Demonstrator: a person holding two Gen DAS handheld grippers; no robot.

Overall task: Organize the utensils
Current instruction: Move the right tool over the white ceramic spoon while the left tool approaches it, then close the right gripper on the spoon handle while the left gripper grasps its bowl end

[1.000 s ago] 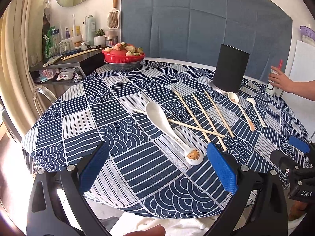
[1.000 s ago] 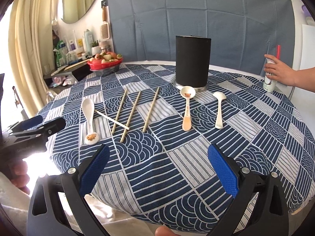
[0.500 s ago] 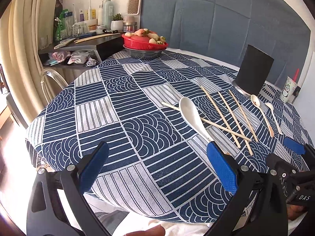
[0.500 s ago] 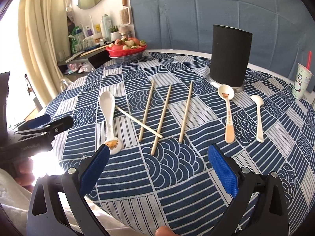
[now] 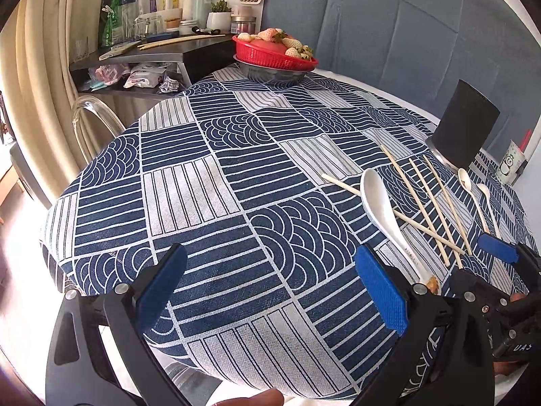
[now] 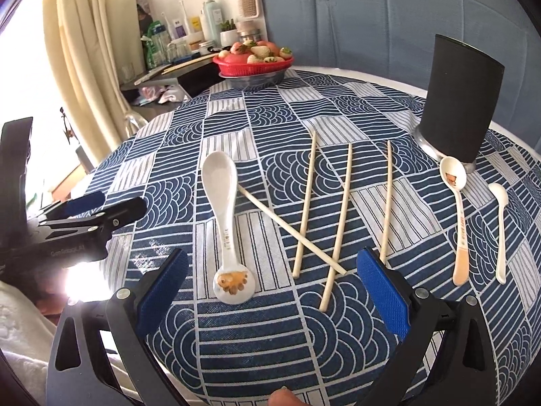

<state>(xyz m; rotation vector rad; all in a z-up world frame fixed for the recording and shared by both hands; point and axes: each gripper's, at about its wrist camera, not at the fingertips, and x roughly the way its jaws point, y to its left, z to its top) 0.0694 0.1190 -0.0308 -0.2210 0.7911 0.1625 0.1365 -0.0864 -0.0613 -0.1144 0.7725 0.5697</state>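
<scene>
Nearest the bottom of both frames, my right gripper (image 6: 272, 291) and my left gripper (image 5: 270, 291) hang over the near edge of the round table (image 6: 257, 348), both with fingers spread wide and nothing between them. From the right wrist view, the left one shows at the far left of the frame, clear of every utensil.

Just past my right fingertips, low in the middle of that frame, lies the big white ceramic spoon (image 6: 221, 216), its painted handle end toward me and its bowl pointing away. To its right are four wooden chopsticks (image 6: 339, 216): three run roughly parallel away from me, and the fourth lies slantwise across two of them, one end touching or just beside the big spoon. Further right sit an orange-handled spoon (image 6: 458, 223) and a small white spoon (image 6: 500, 230), side by side but apart.

I judge nothing is sorted yet; this is the approach to a first pick. The big spoon's handle is the closest target, so the next move calls for lowering the right fingers astride that handle and closing.

At the upper right stands the tall black holder (image 6: 461, 101), upright on a metal base; I cannot see inside it. At the top centre a red basket (image 6: 250, 66) holds strawberries, resting in a metal bowl (image 6: 253, 79).
</scene>
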